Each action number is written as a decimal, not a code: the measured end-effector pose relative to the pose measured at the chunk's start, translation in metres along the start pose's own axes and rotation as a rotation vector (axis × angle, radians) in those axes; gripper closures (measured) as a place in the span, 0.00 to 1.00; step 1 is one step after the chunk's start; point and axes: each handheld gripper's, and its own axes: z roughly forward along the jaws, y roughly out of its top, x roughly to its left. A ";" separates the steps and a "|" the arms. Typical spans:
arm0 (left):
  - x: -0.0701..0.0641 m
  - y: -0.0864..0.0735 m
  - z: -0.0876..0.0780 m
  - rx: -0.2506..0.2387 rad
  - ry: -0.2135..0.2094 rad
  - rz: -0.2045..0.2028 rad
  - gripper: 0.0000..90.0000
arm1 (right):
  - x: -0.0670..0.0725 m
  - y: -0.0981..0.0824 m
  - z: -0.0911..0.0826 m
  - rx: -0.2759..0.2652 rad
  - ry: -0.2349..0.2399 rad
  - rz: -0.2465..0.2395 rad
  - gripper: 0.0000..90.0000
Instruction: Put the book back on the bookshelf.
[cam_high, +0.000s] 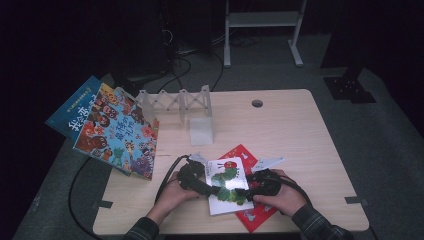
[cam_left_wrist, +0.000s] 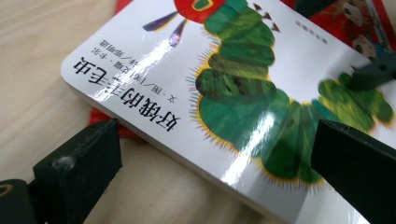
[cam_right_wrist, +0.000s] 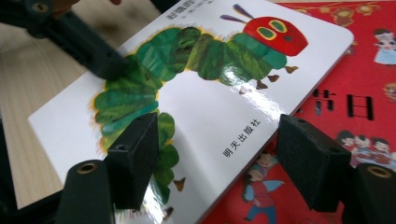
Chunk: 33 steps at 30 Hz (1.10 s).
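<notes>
A white board book with a green caterpillar (cam_high: 227, 185) lies on a red picture book (cam_high: 243, 153) near the table's front edge. My left gripper (cam_high: 212, 189) comes in from the left, its jaws wide apart. In the left gripper view (cam_left_wrist: 217, 142) one jaw hangs over the glossy cover (cam_left_wrist: 224, 93) and the other stands beside the book's edge above the wood. My right gripper (cam_high: 241, 191) comes from the right and is open. In the right gripper view (cam_right_wrist: 222, 128) it straddles the caterpillar book's (cam_right_wrist: 210, 93) edge, one jaw over the cover, the other over the red book (cam_right_wrist: 364, 107).
Two colourful picture books (cam_high: 117, 132) and a blue one (cam_high: 75, 107) overhang the table's left edge. A white lattice rack (cam_high: 175, 102) and a white block (cam_high: 201, 131) stand behind the work spot. The table (cam_high: 300, 130) has a cable hole (cam_high: 257, 103).
</notes>
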 end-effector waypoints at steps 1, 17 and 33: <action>0.001 0.001 0.000 -0.013 0.002 -0.005 0.01 | 0.001 0.000 0.001 0.002 0.005 0.000 0.33; 0.003 -0.010 -0.007 0.019 -0.010 -0.040 0.01 | 0.003 0.002 0.004 -0.004 0.026 -0.008 0.35; 0.002 -0.006 -0.005 0.015 -0.051 -0.065 0.00 | 0.006 0.001 0.006 -0.010 0.026 -0.011 0.33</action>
